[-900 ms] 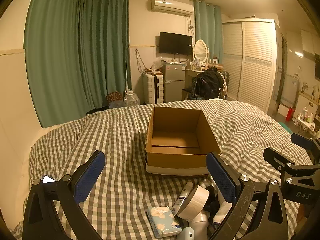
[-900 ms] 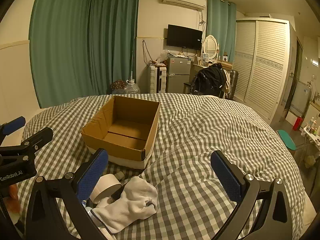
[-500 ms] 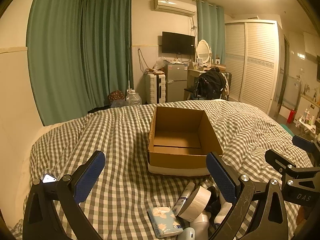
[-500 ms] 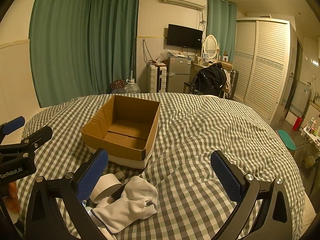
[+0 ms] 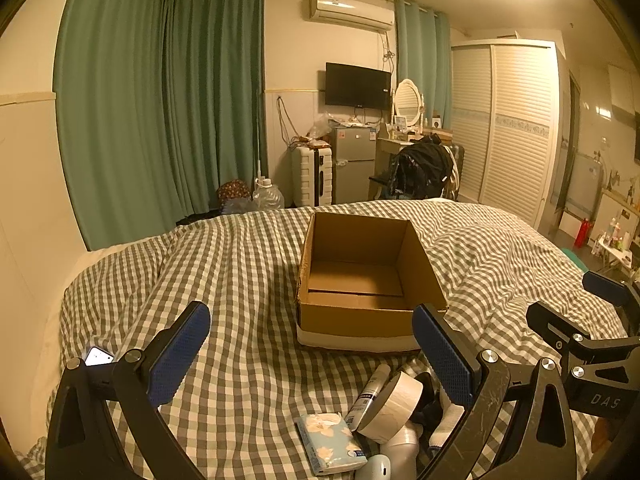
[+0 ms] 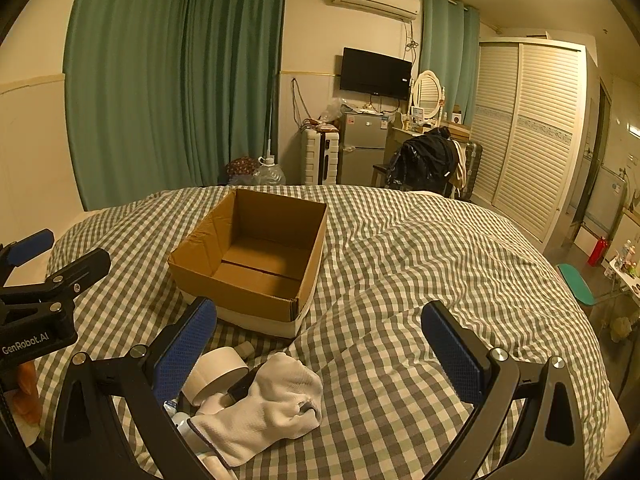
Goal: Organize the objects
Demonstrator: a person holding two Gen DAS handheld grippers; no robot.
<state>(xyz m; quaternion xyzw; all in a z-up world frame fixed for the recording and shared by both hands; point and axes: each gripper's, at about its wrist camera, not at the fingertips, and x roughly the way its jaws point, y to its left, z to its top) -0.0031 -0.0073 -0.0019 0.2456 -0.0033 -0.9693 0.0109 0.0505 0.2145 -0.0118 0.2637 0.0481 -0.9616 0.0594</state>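
1. Two grippers in my feeds, both above the bed with the green-and-white checked quilt (image 5: 248,280). Left gripper (image 5: 312,354): jaws spread wide, nothing between the blue pads. Right gripper (image 6: 320,344): jaws likewise spread wide, holding nothing.
2. Open brown cardboard box (image 5: 360,280) sits upright on the quilt, ahead of both grippers; I see only its bare floor inside. In the right wrist view the same box (image 6: 256,264) lies ahead and to the left.
3. Loose items are heaped on the quilt just in front of the box, near the left gripper's right finger:
   - wide roll of white tape (image 5: 394,406), tilted on edge;
   - white tube with printed label (image 5: 368,394), touching the roll;
   - light-blue flower-print tissue pack (image 5: 330,442), just left of the roll;
   - white plastic bottle (image 5: 400,450), below the roll, partly hidden.
4. Right wrist view: crumpled white sock (image 6: 268,404) lies on the heap, against the tape roll (image 6: 218,372).
5. The right gripper shows at the right edge of the left view; the two are side by side, apart.
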